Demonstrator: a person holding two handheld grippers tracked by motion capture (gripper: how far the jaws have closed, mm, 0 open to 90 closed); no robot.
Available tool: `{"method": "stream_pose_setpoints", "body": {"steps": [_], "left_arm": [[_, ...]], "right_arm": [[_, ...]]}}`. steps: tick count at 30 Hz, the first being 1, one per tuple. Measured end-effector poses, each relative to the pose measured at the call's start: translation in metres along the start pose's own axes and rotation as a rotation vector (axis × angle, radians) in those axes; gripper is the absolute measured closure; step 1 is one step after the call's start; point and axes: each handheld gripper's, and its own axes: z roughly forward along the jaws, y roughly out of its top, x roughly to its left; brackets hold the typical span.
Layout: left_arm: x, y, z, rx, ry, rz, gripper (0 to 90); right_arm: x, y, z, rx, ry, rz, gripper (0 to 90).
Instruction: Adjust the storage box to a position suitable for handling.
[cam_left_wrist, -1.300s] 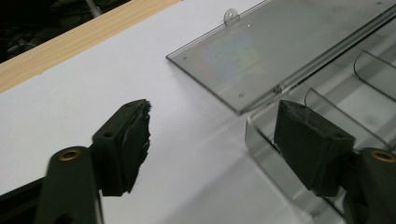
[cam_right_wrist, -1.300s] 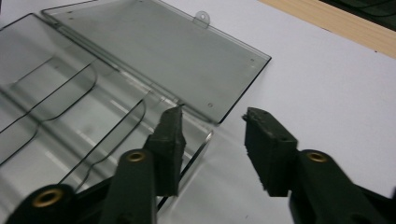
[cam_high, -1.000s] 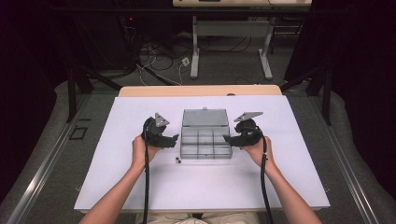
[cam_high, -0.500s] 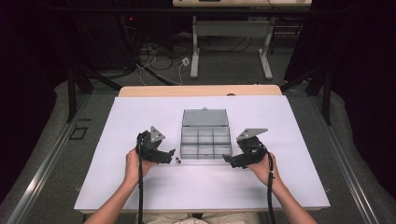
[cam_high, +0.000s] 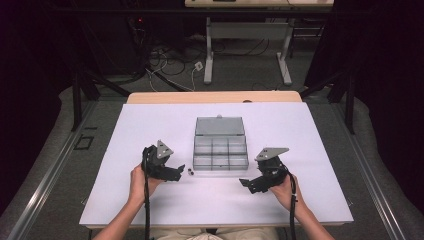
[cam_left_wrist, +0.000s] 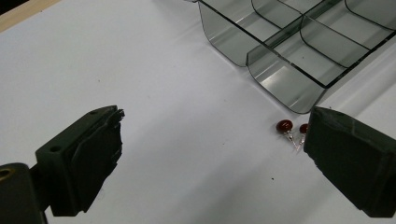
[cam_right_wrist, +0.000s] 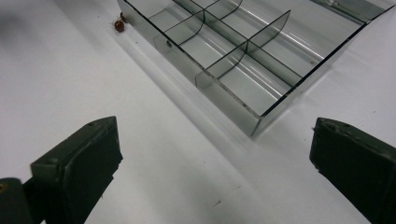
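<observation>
High view, clear box (cam_high: 220, 152) lid-open mid-table (cam_high: 150, 210), left gripper (cam_high: 181, 170) near its left side, right gripper (cam_high: 245, 183) near its front right corner, both with jaws just opened wide on nothing, two red earrings (cam_left_wrist: 285, 126) on the table beside the box's front left corner.

Both forearms entered from the near edge, each hand low over the table with its gripper angled inward and forward. The left gripper (cam_high: 181, 170), held in the left hand (cam_high: 139, 182), had just been opening its jaws, which stood wide apart with nothing between them. The right gripper (cam_high: 243, 183), held in the right hand (cam_high: 285, 189), had likewise just been opening its jaws, which gaped wide and empty.
</observation>
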Motion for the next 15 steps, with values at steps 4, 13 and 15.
{"method": "stream_pose_setpoints", "body": {"steps": [4, 13, 15], "left_arm": [[-0.001, -0.002, -0.002, 0.003, 0.0, -0.004, 4.0], [-0.005, -0.004, -0.002, 0.008, 0.004, 0.001, 3.4], [-0.006, -0.004, -0.001, 0.016, -0.001, -0.002, 3.4]], "right_arm": [[0.005, -0.004, -0.002, 0.01, 0.0, -0.023, 0.2], [0.015, -0.011, -0.011, 0.004, 0.016, -0.039, 0.0], [0.015, -0.012, -0.011, 0.011, 0.014, -0.046, 0.0]]}}
